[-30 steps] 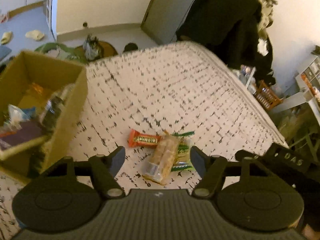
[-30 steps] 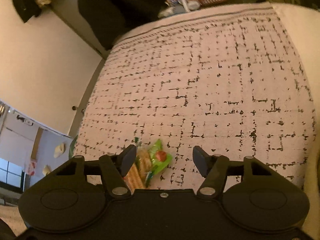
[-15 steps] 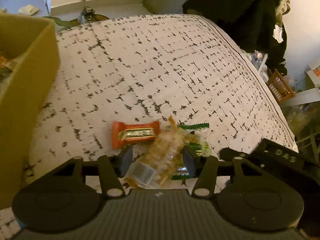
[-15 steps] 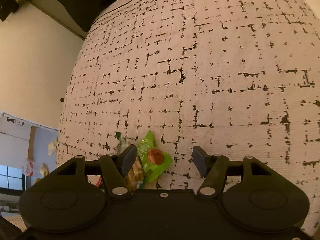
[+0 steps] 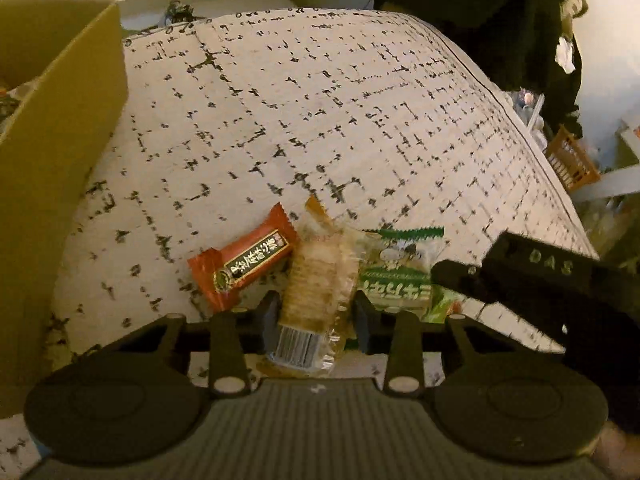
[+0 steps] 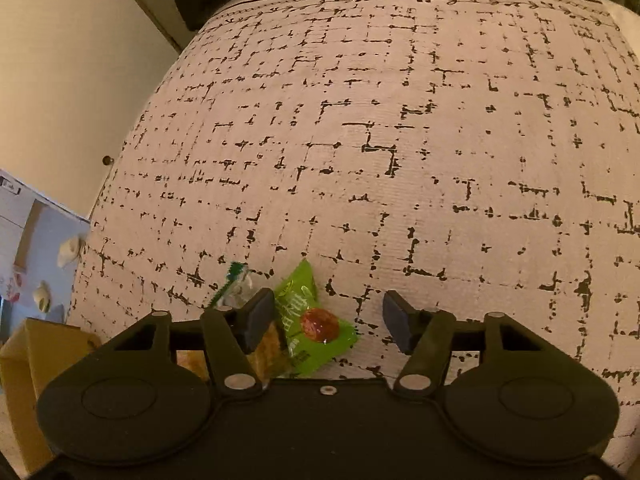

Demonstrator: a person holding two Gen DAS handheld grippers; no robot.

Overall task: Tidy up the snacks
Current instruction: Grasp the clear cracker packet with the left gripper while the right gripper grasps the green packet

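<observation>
A small heap of snacks lies on the patterned cloth (image 5: 320, 120). My left gripper (image 5: 316, 316) points down at it with its jaws closing; both pads touch the sides of a clear-wrapped cracker pack (image 5: 320, 280). A red bar (image 5: 244, 264) lies to its left and a green-and-white packet (image 5: 404, 276) to its right. My right gripper (image 6: 328, 318) hangs over a bright green packet (image 6: 316, 320) with a red fruit picture. Its jaws are closing a little, with the packet between them near the left finger (image 6: 260, 316) and a gap to the right finger. The right gripper's black body (image 5: 540, 272) shows in the left wrist view.
A cardboard box (image 5: 60, 140) holding other snacks stands at the left on the cloth; its corner (image 6: 24, 364) also shows in the right wrist view. Beyond the cloth's far edge are dark hanging clothes (image 5: 480, 20) and an orange crate (image 5: 572, 160).
My left gripper came down onto the heap and its jaws narrowed around the cracker pack. My right gripper sank toward the green packet, and its jaws narrowed slightly.
</observation>
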